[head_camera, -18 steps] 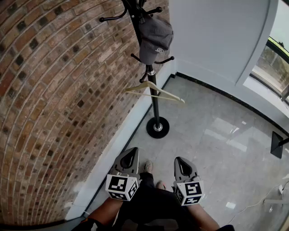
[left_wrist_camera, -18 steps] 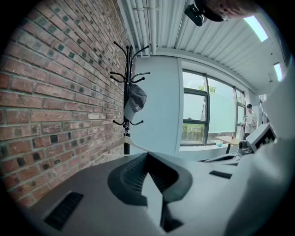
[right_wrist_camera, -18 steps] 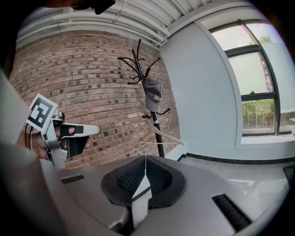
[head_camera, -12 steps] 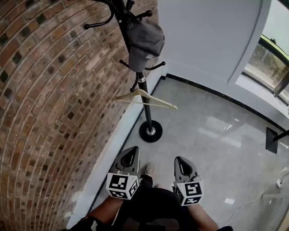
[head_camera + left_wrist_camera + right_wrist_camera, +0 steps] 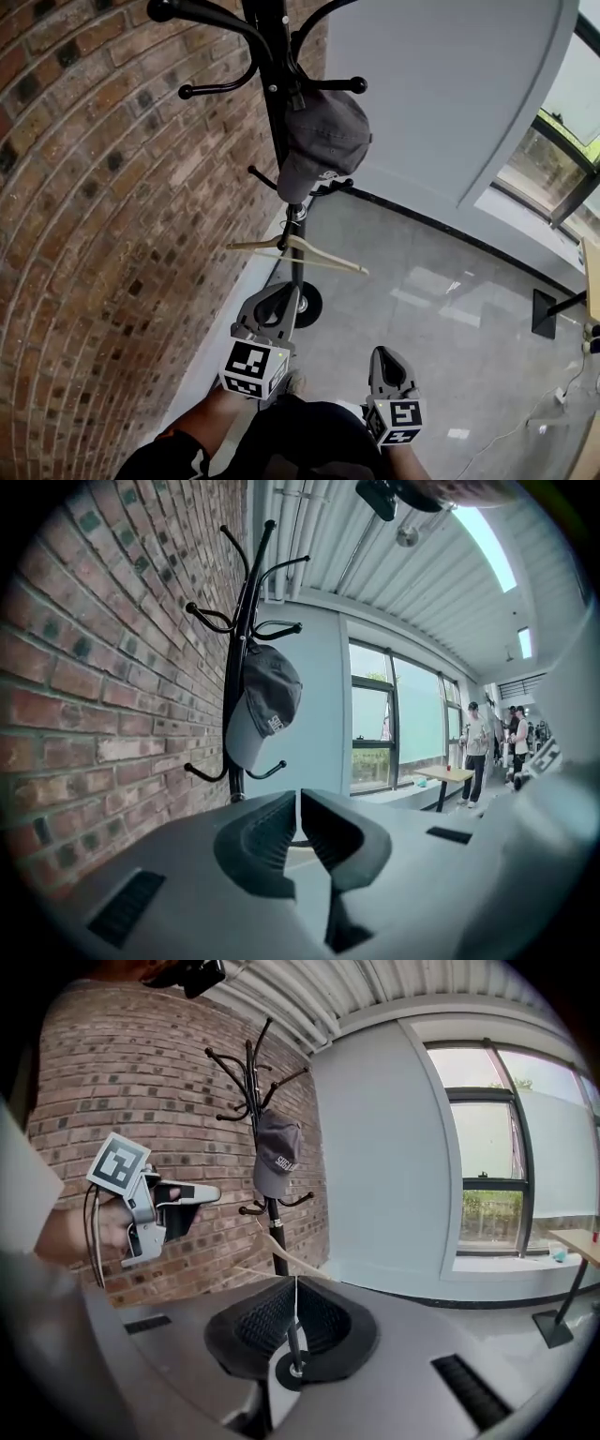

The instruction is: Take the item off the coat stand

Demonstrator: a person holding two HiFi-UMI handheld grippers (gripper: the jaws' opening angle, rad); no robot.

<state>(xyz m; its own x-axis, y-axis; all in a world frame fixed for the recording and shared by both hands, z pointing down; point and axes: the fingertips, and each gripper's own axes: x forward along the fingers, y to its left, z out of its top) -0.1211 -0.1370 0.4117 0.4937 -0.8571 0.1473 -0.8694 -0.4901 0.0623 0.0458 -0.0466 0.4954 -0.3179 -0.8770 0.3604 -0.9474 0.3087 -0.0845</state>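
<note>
Two sets of jaws, both closed and empty. Left gripper now raised toward coat stand; right gripper low. Grey cap hanging on a stand hook, untouched: reach only beginning.

Beside the red brick wall lies glossy grey stone floor, a plain pale wall and daylit windows beyond.

A glossy grey floor carries a black coat stand, whose round base sits close to the brick wall. A grey cap hangs from one upper hook. A pale wooden hanger hangs lower on the pole.
</note>
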